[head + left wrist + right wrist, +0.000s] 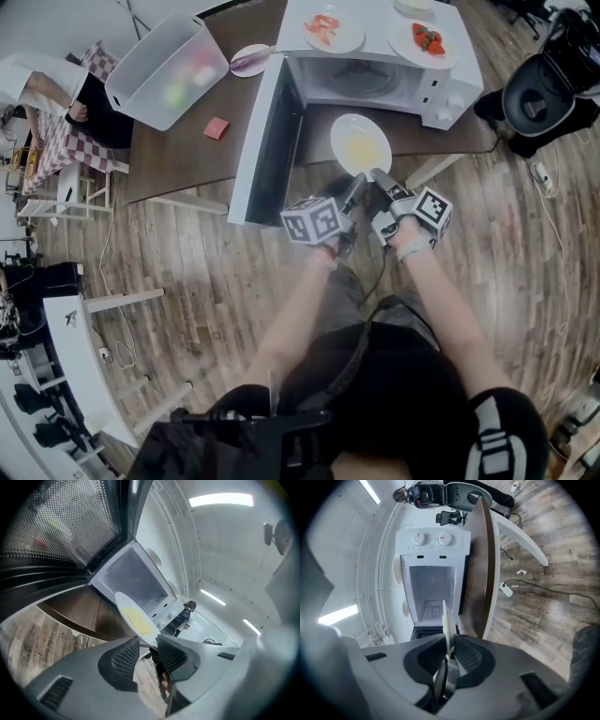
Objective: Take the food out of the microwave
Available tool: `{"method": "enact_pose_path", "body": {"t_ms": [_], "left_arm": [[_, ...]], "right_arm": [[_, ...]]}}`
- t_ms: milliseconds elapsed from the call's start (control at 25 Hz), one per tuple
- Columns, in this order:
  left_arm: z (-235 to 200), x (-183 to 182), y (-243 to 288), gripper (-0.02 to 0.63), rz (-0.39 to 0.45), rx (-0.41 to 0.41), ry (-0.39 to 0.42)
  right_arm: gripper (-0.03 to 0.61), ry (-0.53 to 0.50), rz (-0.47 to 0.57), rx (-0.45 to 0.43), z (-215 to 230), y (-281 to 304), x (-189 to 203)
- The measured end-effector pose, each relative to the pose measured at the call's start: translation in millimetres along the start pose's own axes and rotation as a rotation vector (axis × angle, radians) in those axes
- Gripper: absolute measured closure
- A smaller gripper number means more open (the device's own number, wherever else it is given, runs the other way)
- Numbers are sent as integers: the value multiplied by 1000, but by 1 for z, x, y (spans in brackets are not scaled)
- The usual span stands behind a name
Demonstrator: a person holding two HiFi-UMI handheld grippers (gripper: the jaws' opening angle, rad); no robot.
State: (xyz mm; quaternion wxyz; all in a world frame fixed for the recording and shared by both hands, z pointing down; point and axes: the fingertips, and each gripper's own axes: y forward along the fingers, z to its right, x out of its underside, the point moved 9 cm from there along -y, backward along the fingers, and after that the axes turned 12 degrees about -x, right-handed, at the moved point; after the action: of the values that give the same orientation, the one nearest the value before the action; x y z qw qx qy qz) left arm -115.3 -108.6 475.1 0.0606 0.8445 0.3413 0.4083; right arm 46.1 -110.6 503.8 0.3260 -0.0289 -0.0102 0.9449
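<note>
As the plate (361, 145) of yellow food hung just outside the microwave (375, 80), in front of its cavity and beside the swung-open door (272, 141), the withdrawal step was judged nearly complete. Left claw (147, 641): jaws moderately apart, the plate's near rim lodged between their tips and apparently pinched there. Right claw (451, 641): jaws narrow, clamped on the same rim, which showed edge-on between the pads. Both claws sat side by side at the near edge, so the plate's far side was unsupported above the brown counter (178, 155). The cavity behind looked empty. Next move, as judged: hold the plate level so the food would not slide, draw it clear of the door, and lower it onto a bare patch of counter. The microwave's top already carried two plates (333, 30), leaving little room there. Releasing both claws would be safe only once the plate's base rested flat.
</note>
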Motion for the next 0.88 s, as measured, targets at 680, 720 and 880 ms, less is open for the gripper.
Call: {"method": "enact_pose_path", "body": {"t_ms": [680,720,880], "left_arm": [[-3,0,-13,488,29,-47,-7],[-2,1,-13,488,27,-45,-5],[2,4,-12,489,19,-30,-2]], "right_arm": [[532,-22,-60,-14,-10,7,7],[532,-23,-59,-13,-10,5,7],[532,-16,-42,-21,-10,0,6]]}}
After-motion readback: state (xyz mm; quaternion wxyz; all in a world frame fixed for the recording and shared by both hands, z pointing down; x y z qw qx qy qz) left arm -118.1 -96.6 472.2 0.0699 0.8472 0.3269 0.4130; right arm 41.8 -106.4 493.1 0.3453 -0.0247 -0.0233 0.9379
